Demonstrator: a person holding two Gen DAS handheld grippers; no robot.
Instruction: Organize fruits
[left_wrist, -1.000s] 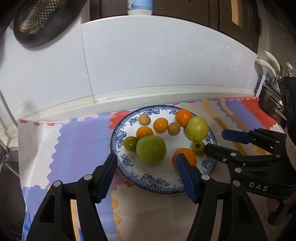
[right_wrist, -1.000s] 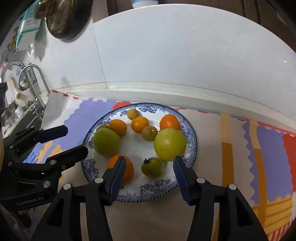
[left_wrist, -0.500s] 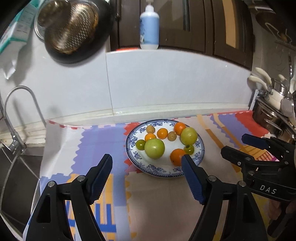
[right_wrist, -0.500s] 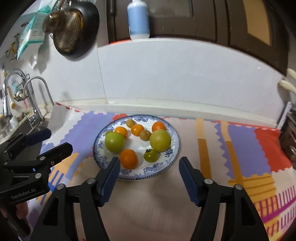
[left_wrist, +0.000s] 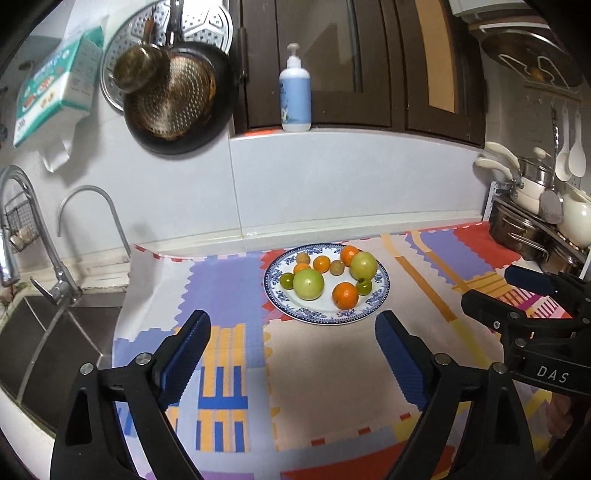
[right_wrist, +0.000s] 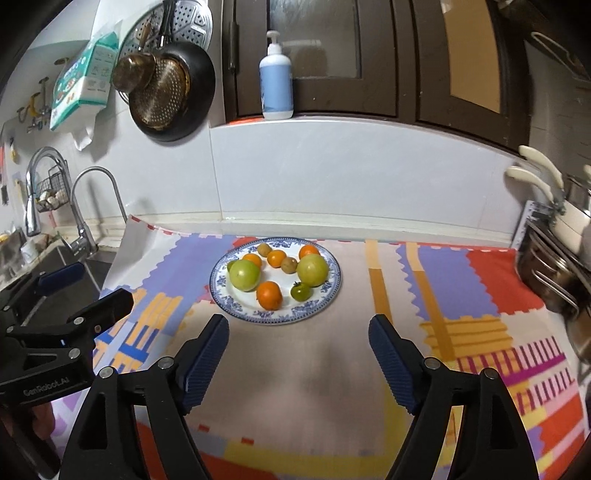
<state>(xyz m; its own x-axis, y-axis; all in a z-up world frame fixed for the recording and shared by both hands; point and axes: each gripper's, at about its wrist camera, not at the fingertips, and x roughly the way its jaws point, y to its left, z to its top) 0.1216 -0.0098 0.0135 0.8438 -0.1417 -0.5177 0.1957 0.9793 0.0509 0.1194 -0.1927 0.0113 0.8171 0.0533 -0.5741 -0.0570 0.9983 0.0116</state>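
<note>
Fruit sits together on a blue-patterned plate (left_wrist: 382, 291) on the bench, ahead of both tongs and well apart from their tips. Left tongs (left_wrist: 291, 349) spread wide, nothing between the blue pads; jaws have just been opening. Right tongs (right_wrist: 298, 347) likewise spread and empty, jaws also just been opening. Neither pair touches the plate or any fruit.

On the plate, seen from the right tongs: a large green fruit (right_wrist: 243, 275) on the left half, a second large yellow-green fruit (right_wrist: 313, 270) on the right half. An orange (right_wrist: 269, 295) lies nearest the tongs, with a small green tomato (right_wrist: 301, 291) just beside it to the right. Behind these, toward the wall, smaller orange fruits (right_wrist: 277, 258) and two small brownish round fruits (right_wrist: 289, 264) sit in a loose row. One small green fruit (left_wrist: 286, 280) shows at the plate's left edge from the left tongs; from the right tongs it is mostly hidden behind the large green one.

Bench is covered by a patterned mat (right_wrist: 461, 291) in purple, orange, red and beige. Left tongs show at the lower left of the right view; right tongs at the right edge of the left view. Beyond the plate, a white tiled wall; above it a ledge with a blue pump bottle (left_wrist: 294, 99). Sink and tap (left_wrist: 92, 218) lie to the left of the left tongs; pots (right_wrist: 554, 273) to the right of the right tongs.
</note>
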